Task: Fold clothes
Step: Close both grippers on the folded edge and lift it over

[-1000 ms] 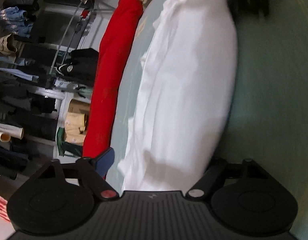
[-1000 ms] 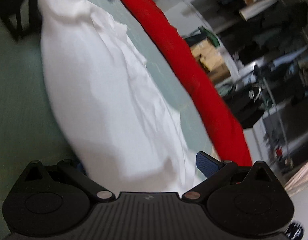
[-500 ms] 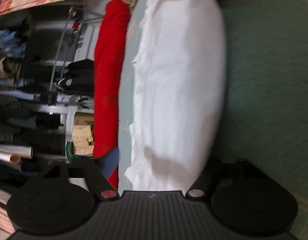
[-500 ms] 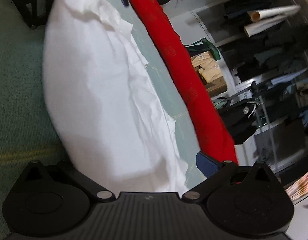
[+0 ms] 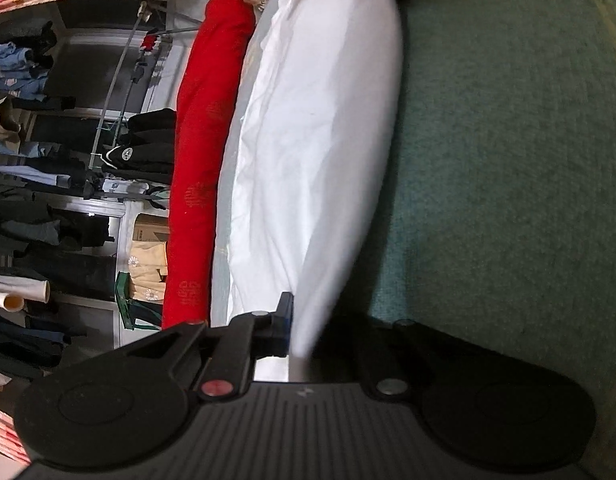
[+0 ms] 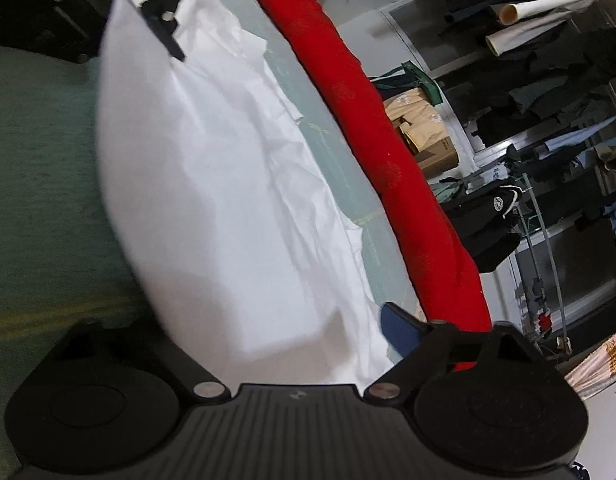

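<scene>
Green-covered tabletop (image 5: pixel 508 160) fills most of both views; a long red roll (image 5: pixel 200 160) lies along its far edge, with racks of hanging clothes (image 5: pixel 36 200) behind. White garment (image 5: pixel 308 140) lies stretched lengthwise on the green surface between the two tools, its near long edge lifted and blurred, the rest flat with wrinkles toward the red roll. Left hand-held gripper (image 5: pixel 294 332): clenched on one end of the white garment, cloth pinched at the blue pad. Right hand-held gripper (image 6: pixel 292 344): jaws closing, garment's other end lying between them, pads not visibly pressing yet. In the right wrist view the left hand-held gripper shows at the far end of the cloth. Step in hand, by my reading: taking hold of both ends of the near edge ahead of a lengthwise fold. Next move likely calls for the right grip to finish, then both ends raised together and carried across toward the red roll, kept level so the edge lands straight. Hard to make out: right tool's near finger is hidden under cloth; garment type, collar or sleeves unreadable; how many layers each grip takes cannot be told.
</scene>
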{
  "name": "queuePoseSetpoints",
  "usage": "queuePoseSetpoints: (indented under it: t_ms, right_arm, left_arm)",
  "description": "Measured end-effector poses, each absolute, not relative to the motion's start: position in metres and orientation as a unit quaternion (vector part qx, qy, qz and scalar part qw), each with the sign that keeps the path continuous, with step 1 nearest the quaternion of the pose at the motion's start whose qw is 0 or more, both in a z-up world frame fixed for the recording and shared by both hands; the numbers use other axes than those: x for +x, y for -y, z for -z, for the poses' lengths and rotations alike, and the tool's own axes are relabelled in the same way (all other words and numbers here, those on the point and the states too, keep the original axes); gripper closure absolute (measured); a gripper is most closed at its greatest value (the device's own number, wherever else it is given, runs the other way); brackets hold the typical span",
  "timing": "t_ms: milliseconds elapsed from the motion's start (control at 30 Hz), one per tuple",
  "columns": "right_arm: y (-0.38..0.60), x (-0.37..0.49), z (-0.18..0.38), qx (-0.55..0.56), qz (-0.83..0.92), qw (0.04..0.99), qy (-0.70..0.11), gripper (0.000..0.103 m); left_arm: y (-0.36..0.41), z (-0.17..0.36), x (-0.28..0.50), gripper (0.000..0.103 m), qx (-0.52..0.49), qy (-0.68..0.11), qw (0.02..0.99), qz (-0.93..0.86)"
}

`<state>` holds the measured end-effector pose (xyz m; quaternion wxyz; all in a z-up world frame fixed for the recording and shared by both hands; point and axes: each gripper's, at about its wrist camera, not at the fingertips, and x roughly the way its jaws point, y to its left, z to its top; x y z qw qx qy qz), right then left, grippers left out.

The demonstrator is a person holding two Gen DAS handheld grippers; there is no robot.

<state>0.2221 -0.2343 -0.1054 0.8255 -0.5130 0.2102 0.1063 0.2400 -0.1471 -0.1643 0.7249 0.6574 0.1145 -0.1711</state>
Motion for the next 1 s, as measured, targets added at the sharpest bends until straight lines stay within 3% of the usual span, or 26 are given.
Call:
queuePoseSetpoints:
  t_ms: [33, 100, 500, 1000]
  right_arm:
    - [0.233, 0.217, 0.109, -0.515, -0.115, 0.824, -0.209, 0.034]
    - [0.226, 0.206, 0.125, -0.538, -0.138, 0.806, -0.205, 0.094]
    - [0.225, 0.211, 0.131, -0.516, -0.133, 0.818, -0.216, 0.094]
    - [0.225, 0.205, 0.134, -0.514, -0.128, 0.82, -0.215, 0.094]
  left_arm:
    - [0.147, 0.164, 0.24, 0.101, 0.657, -0.115, 0.725, 0.171]
    - [0.146, 0.163, 0.239, 0.101, 0.656, -0.117, 0.726, 0.171]
    - [0.145, 0.156, 0.229, 0.101, 0.658, -0.11, 0.726, 0.167]
    - [0.163, 0.178, 0.222, 0.095, 0.712, -0.042, 0.698, 0.057]
